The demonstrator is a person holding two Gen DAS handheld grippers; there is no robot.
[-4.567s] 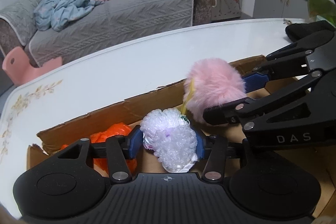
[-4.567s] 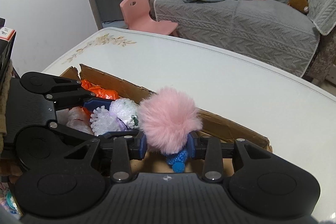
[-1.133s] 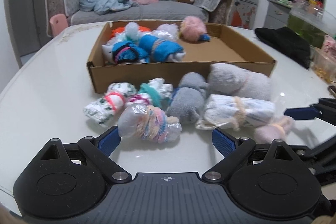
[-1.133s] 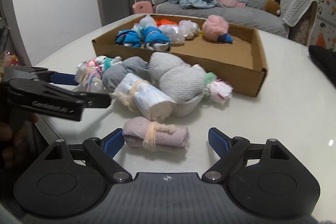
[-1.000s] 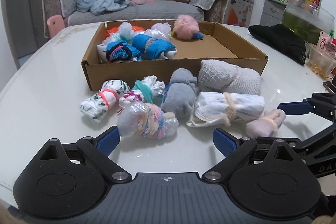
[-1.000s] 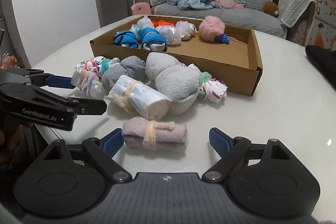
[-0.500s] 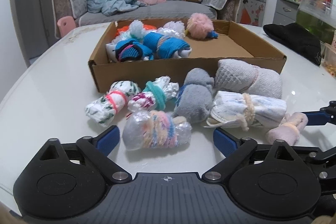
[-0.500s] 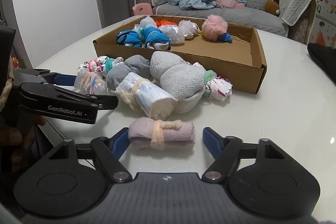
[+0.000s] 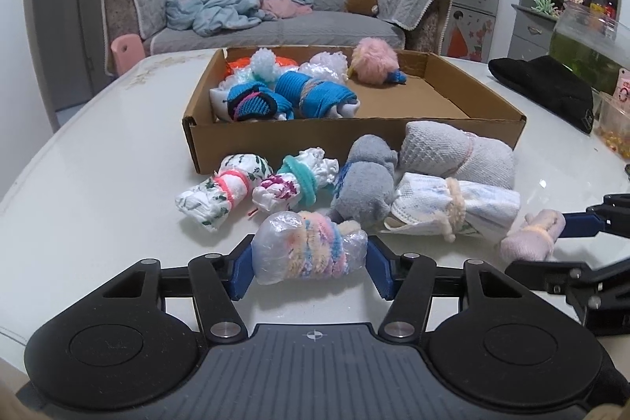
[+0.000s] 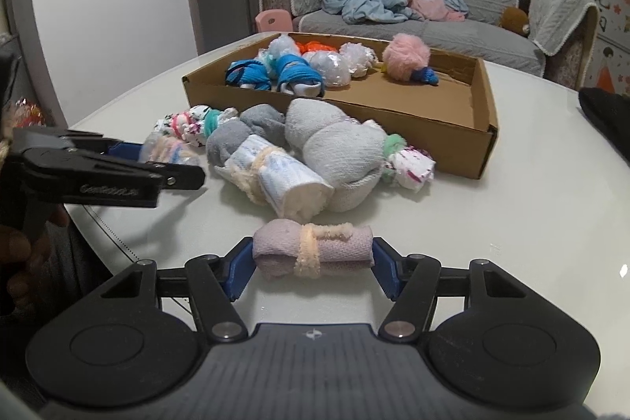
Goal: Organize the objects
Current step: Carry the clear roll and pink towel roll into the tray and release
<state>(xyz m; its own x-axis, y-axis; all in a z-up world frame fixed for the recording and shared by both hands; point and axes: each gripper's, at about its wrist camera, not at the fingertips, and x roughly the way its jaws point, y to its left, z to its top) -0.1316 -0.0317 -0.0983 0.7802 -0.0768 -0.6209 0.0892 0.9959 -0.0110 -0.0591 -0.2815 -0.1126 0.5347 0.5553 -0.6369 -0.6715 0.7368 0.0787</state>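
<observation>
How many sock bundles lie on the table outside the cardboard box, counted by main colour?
Grey bundles: 2
White patterned bundles: 4
Plastic-wrapped pastel bundle: 1
Pale pink roll: 1
Total: 8

— Where does the cardboard box [image 9: 354, 136] sit?

— On the table [image 9: 98, 176], with the sofa [image 9: 275, 30] behind it. Bundles crowd its left end; the fluffy pompom [image 9: 374, 61] lies at the far wall.

— And before the box?

— A row of rolled bundles, touching its near wall. Nearer, the plastic-wrapped bundle [image 9: 311, 248] lies crosswise between the left gripper [image 9: 311, 268] pads. Right of it, the small towel roll [image 10: 313, 252] lies between the right gripper [image 10: 313, 268] pads.
</observation>
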